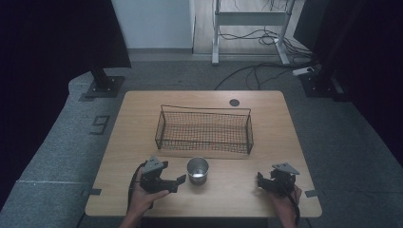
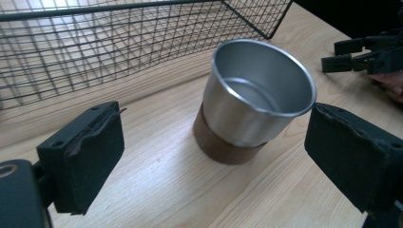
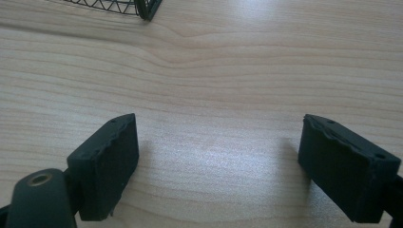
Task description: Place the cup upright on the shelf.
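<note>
Metal cup [image 1: 197, 170] stands ungrasped at the wire basket's [image 1: 204, 129] 6 o'clock; left gripper [image 1: 177, 183] (jaws wide) approaches, right gripper [image 1: 261, 182] idles wide; grasp and transfer remain.

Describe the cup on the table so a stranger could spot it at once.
Start at the wooden table and find the wire basket in its middle. Just in front of the basket stands the cup, beside the left gripper. It is shiny metal with a brown base band.

High view dim, corners black; gripper views brighter, sharp; glare on table [image 3: 247, 9], soft shadows beneath jaws.
</note>
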The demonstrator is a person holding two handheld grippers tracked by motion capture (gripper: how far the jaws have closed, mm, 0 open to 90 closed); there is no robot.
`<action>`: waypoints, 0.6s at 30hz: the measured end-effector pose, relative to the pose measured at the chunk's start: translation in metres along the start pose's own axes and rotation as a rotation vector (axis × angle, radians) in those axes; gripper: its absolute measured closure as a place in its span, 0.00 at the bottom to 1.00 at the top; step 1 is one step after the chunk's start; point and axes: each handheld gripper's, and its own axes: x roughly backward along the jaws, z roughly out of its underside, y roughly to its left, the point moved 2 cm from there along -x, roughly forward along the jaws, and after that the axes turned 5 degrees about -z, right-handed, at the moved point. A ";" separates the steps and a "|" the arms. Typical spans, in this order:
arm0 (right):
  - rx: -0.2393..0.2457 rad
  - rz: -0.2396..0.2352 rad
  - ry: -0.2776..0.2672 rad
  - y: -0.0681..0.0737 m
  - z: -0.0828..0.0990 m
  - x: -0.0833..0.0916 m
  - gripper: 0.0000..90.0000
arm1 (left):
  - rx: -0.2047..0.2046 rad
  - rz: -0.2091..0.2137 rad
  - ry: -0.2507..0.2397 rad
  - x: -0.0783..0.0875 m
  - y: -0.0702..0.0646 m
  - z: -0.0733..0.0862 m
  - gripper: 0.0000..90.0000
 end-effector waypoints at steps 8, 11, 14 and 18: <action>-0.003 0.004 -0.001 0.000 0.001 0.001 0.15 | -0.042 0.020 -0.002 -0.009 -0.018 -0.012 0.07; -0.004 0.004 -0.001 0.000 0.001 0.001 0.15 | -0.053 0.021 0.018 -0.016 -0.022 -0.013 0.07; -0.005 0.004 -0.001 0.000 0.001 0.001 0.15 | -0.059 0.019 0.024 -0.019 -0.025 -0.014 0.07; -0.006 0.005 -0.001 0.000 0.001 0.001 0.15 | -0.062 0.025 0.034 -0.024 -0.029 -0.015 0.06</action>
